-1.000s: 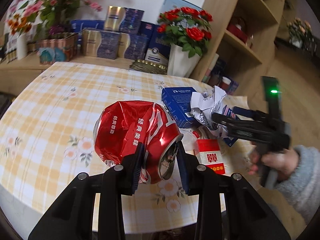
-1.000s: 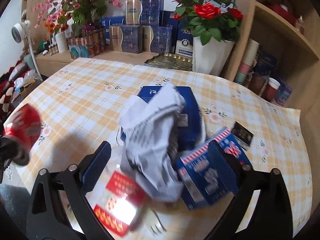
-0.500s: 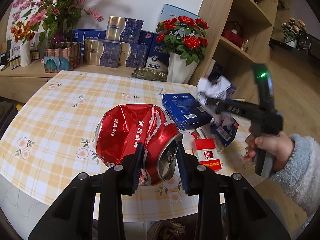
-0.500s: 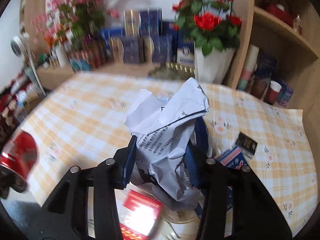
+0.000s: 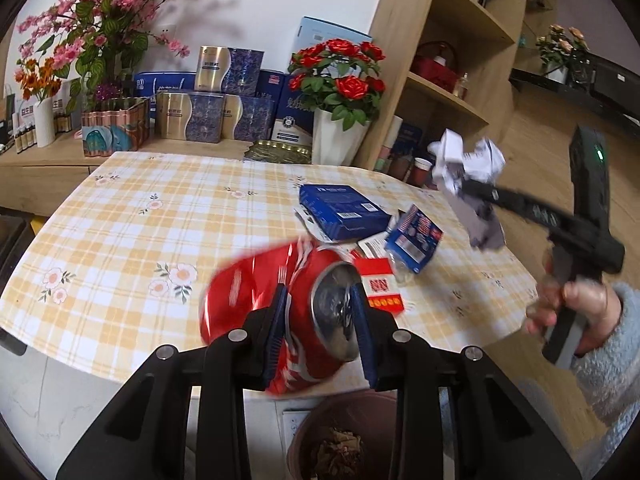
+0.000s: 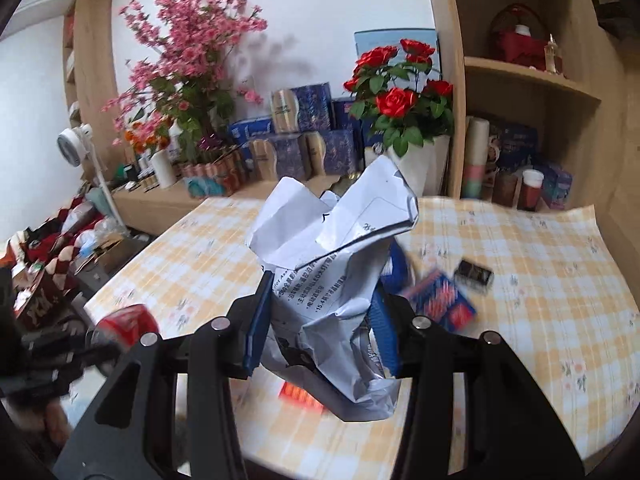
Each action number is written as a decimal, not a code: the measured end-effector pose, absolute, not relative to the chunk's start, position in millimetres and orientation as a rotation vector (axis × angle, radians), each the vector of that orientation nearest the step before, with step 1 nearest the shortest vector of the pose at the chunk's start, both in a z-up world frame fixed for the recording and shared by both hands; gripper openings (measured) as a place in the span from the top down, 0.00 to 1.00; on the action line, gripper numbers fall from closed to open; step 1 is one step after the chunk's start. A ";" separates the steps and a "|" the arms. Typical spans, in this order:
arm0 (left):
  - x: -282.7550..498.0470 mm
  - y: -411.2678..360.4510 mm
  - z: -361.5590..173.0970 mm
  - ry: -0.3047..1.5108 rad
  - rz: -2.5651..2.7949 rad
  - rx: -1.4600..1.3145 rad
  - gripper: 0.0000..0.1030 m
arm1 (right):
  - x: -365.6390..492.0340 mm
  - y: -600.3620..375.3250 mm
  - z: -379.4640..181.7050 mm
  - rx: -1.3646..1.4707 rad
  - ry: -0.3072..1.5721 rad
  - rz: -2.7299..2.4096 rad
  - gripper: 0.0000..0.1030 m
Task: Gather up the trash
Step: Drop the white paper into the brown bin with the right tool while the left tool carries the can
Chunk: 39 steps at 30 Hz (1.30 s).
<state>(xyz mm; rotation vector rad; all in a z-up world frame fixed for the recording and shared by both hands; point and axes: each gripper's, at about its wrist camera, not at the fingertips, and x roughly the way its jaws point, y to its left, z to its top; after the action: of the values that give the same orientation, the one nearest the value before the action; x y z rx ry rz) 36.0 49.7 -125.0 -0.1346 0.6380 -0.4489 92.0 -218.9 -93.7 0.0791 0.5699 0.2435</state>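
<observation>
My left gripper (image 5: 320,322) is shut on a crushed red soda can (image 5: 272,304), held above the table's near edge, over a brown trash bin (image 5: 344,436) on the floor. My right gripper (image 6: 320,320) is shut on a crumpled white paper (image 6: 332,272) and holds it raised above the table; it also shows in the left wrist view (image 5: 468,172) at the right. The red can also shows in the right wrist view (image 6: 126,320) at the lower left.
On the yellow checked table (image 5: 160,220) lie a blue box (image 5: 344,216), a small blue packet (image 5: 414,238), a red cigarette pack (image 5: 378,286) and a black packet (image 6: 474,274). A white vase of red roses (image 5: 340,112), gift boxes and wooden shelves stand behind.
My right gripper closed on the crumpled paper and lifted it off the table. My left gripper pulled the can back to the table's near edge, and the trash bin came into view below.
</observation>
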 end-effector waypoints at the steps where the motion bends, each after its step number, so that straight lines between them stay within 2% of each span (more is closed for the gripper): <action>1: 30.0 49.4 -125.0 0.638 -0.453 -0.133 0.70 | 81.4 -219.1 -98.1 0.078 0.582 0.251 0.54; 6: 6.9 47.7 -131.1 0.653 -0.485 -0.144 0.70 | 27.0 -213.8 -132.0 0.077 0.685 0.307 0.54; 14: -15.9 36.4 -139.9 0.681 -0.539 -0.150 0.70 | -23.7 -192.4 -208.1 0.095 0.988 0.443 0.54; 22: -14.6 25.5 -144.8 0.705 -0.571 -0.151 0.70 | -9.4 -165.5 -286.1 0.123 1.291 0.443 0.54; 32: -12.0 25.1 -153.4 0.729 -0.573 -0.155 0.70 | 16.9 -147.3 -346.0 0.177 1.439 0.390 0.54; 35: -12.3 25.3 -154.3 0.732 -0.576 -0.149 0.70 | 24.5 -150.0 -349.7 0.222 1.455 0.363 0.49; 36: -12.8 25.6 -154.3 0.733 -0.577 -0.147 0.70 | 26.8 -148.7 -348.8 0.250 1.448 0.367 0.36; 37: -12.0 25.1 -154.8 0.735 -0.578 -0.146 0.70 | 27.7 -148.6 -345.2 0.274 1.430 0.371 0.28; 39: -10.9 24.8 -156.1 0.740 -0.579 -0.147 0.70 | 28.9 -148.0 -336.4 0.281 1.393 0.384 0.26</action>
<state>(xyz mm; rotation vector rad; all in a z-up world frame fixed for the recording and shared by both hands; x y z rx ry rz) -10.9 24.8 -156.1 -0.1466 0.7400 -0.5794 28.9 -148.0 -336.4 0.2809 1.3925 0.3837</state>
